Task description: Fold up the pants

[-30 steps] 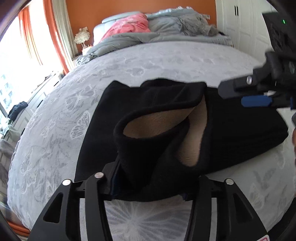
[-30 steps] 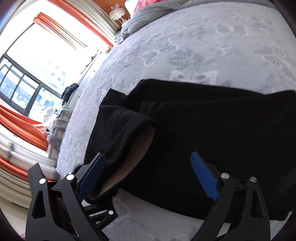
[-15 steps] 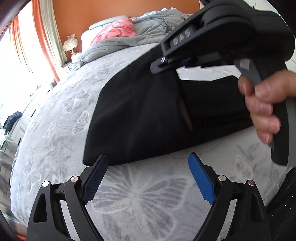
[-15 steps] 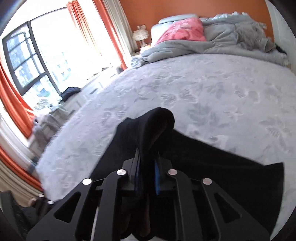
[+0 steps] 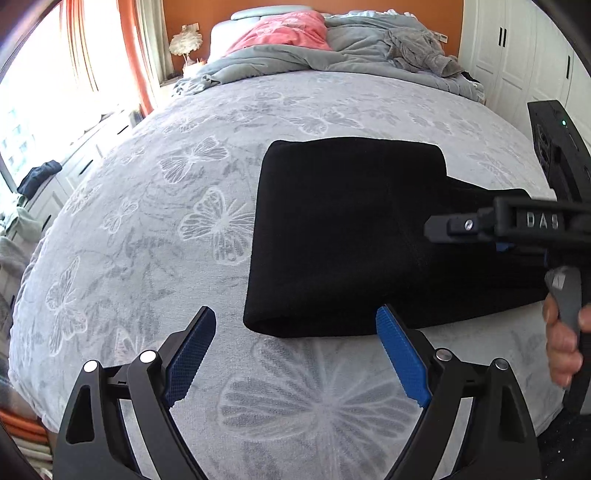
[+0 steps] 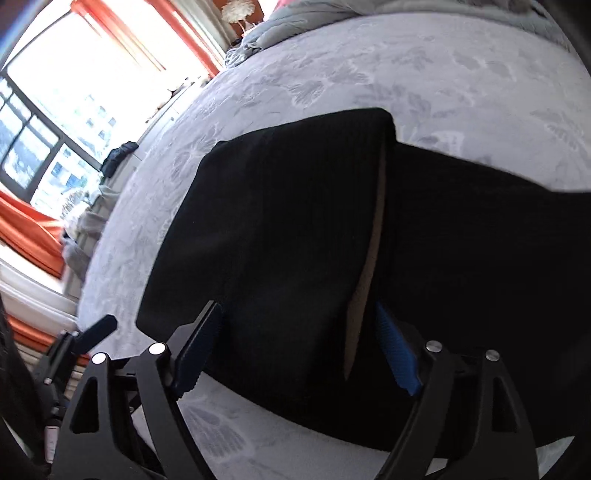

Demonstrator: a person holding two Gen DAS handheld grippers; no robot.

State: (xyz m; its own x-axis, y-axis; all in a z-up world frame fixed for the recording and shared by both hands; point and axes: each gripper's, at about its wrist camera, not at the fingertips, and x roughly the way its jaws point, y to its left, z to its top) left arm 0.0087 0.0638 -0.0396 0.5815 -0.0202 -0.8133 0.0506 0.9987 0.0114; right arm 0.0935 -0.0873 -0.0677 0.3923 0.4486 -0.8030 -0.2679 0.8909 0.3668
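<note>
The black pants (image 5: 343,236) lie folded on the grey butterfly bedspread (image 5: 147,206), with the top layer laid over to the left. My left gripper (image 5: 295,354) is open over bare bedspread, just short of the pants' near edge, with nothing between its fingers. My right gripper (image 5: 480,225) reaches in from the right above the pants, held by a hand (image 5: 565,332). In the right wrist view the pants (image 6: 277,229) fill the middle and a thin tan lining edge (image 6: 369,258) shows along the fold. The right gripper (image 6: 299,350) is opening; the fabric lies between its blue pads, which do not press it.
A grey duvet (image 5: 332,55) and a pink pillow (image 5: 284,29) are bunched at the bed's head. White wardrobe doors (image 5: 517,55) stand at the right. A window with orange curtains (image 5: 136,55) and a low cabinet with clothes (image 5: 37,177) run along the left.
The left gripper let go of the bunched pants and drew back, open. The right gripper shut on the fabric, carried the fold over, and its jaws have now parted; the pants lie flat.
</note>
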